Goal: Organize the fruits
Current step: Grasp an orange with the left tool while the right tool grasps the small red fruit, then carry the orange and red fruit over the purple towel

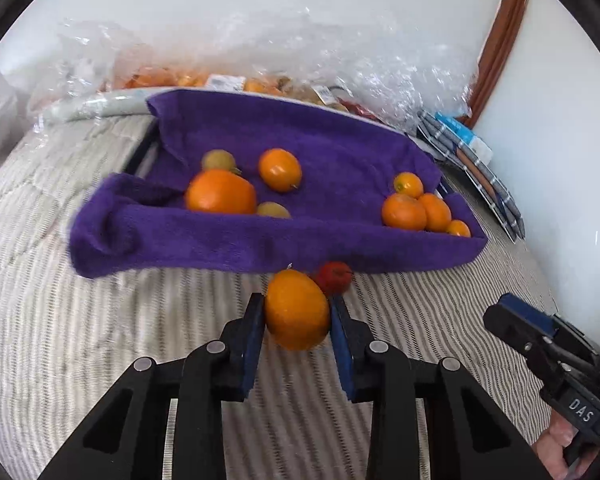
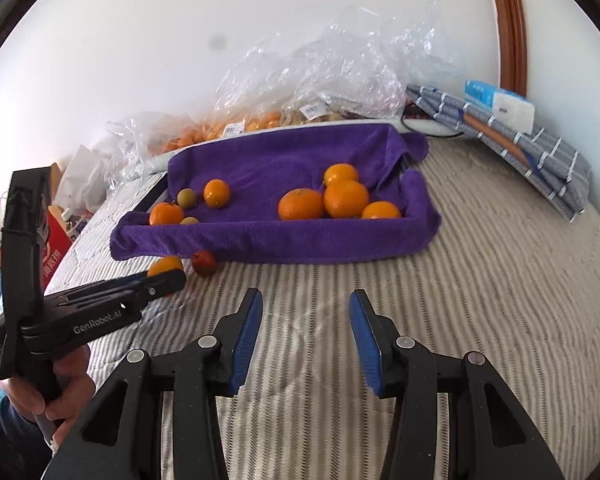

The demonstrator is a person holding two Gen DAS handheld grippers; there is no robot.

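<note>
The left gripper points forward and down, its 2 blue-padded fingers pressed against either side of an orange. A hand wraps its handle from below. The right gripper points forward and down too, its 2 blue pads standing apart with nothing between them. Its handle is also held by a hand, seen at the frame's edge.

bedspread right: open | ahead: towel-draped tray blocks
</note>
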